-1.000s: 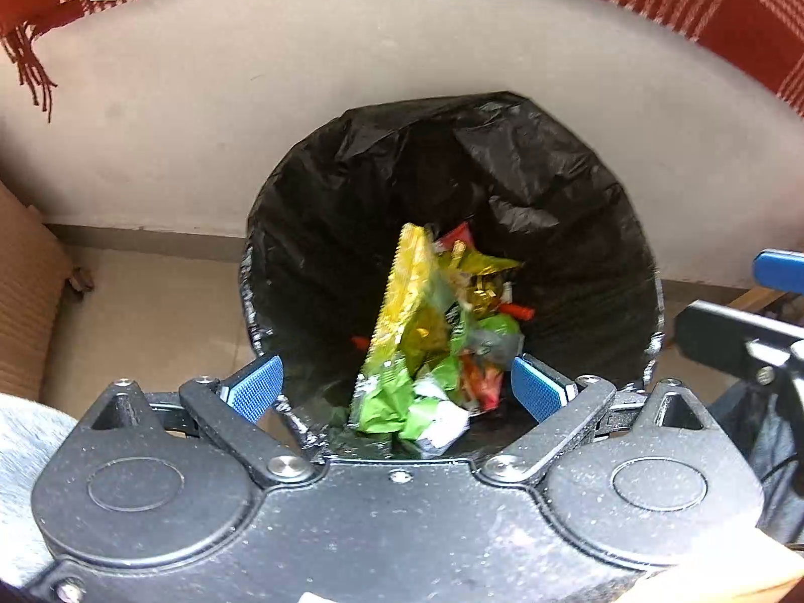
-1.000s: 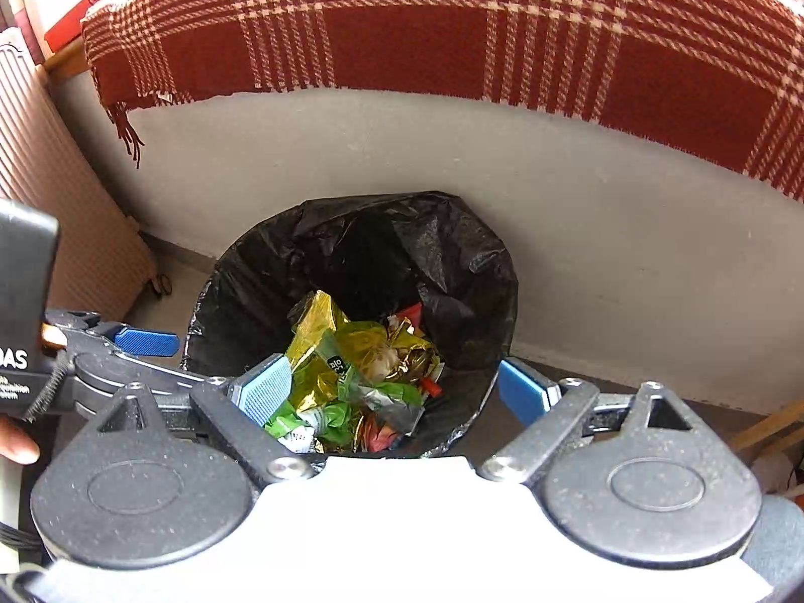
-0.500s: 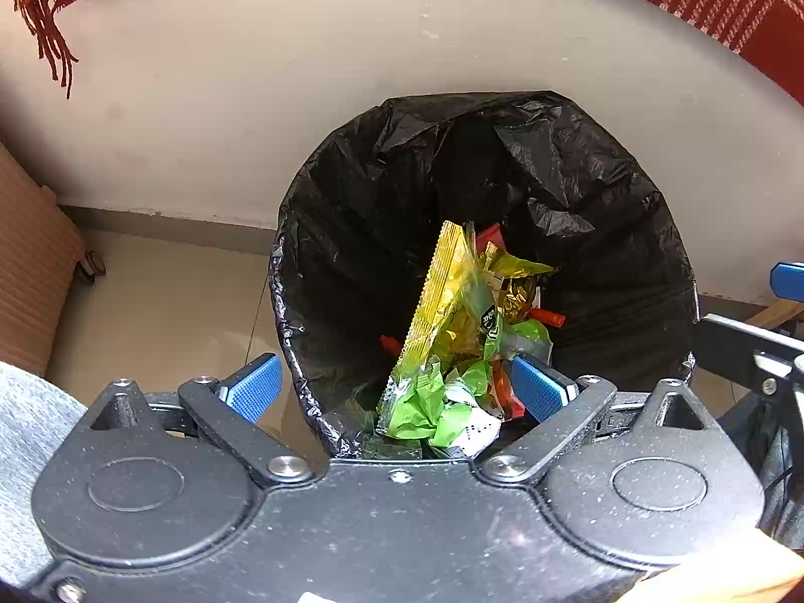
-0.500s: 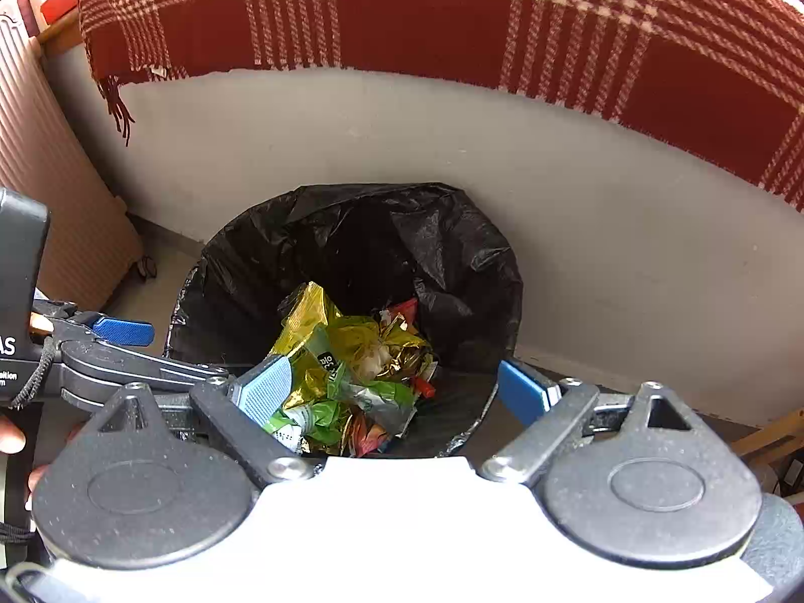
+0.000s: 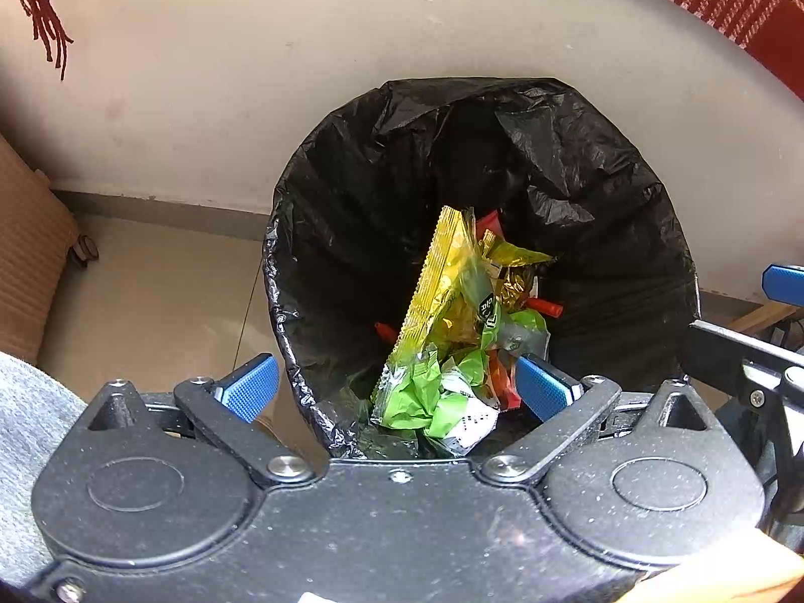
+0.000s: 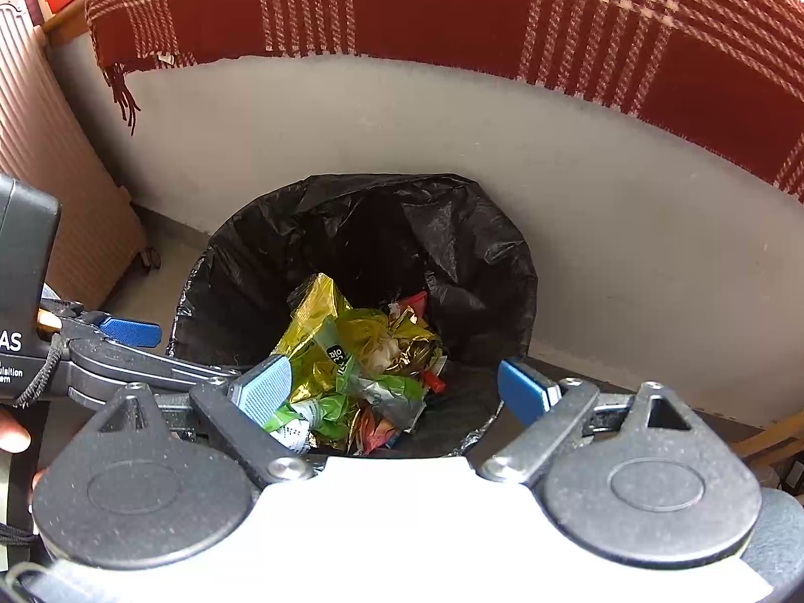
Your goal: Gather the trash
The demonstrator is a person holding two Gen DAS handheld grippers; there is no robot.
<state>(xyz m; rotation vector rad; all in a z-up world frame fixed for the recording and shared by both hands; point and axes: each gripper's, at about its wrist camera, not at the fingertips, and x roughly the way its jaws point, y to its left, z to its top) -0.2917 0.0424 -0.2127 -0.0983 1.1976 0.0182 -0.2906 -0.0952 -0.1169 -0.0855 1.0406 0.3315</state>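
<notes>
A bin lined with a black trash bag (image 5: 593,161) (image 6: 452,231) stands on the floor against a grey wall. Inside lies a heap of crumpled wrappers (image 5: 452,331) (image 6: 352,367), yellow, green, gold and red. My left gripper (image 5: 397,384) hovers over the near rim of the bin, open, with nothing between its blue pads. My right gripper (image 6: 392,389) hangs above the bin too, open and empty. The left gripper's blue fingertip (image 6: 128,329) shows at the left of the right wrist view.
A red and cream plaid blanket (image 6: 452,15) hangs over the wall above the bin. A ribbed beige radiator (image 6: 55,176) stands to the left, on a tan tiled floor (image 5: 151,301). A person's fingers (image 6: 12,434) show at the left edge. Wooden pieces (image 6: 774,439) lie at the right.
The bin has shifted slightly right and grown a little in the left wrist view. In the right wrist view the scene has slid down a bit. Both grippers stay open.
</notes>
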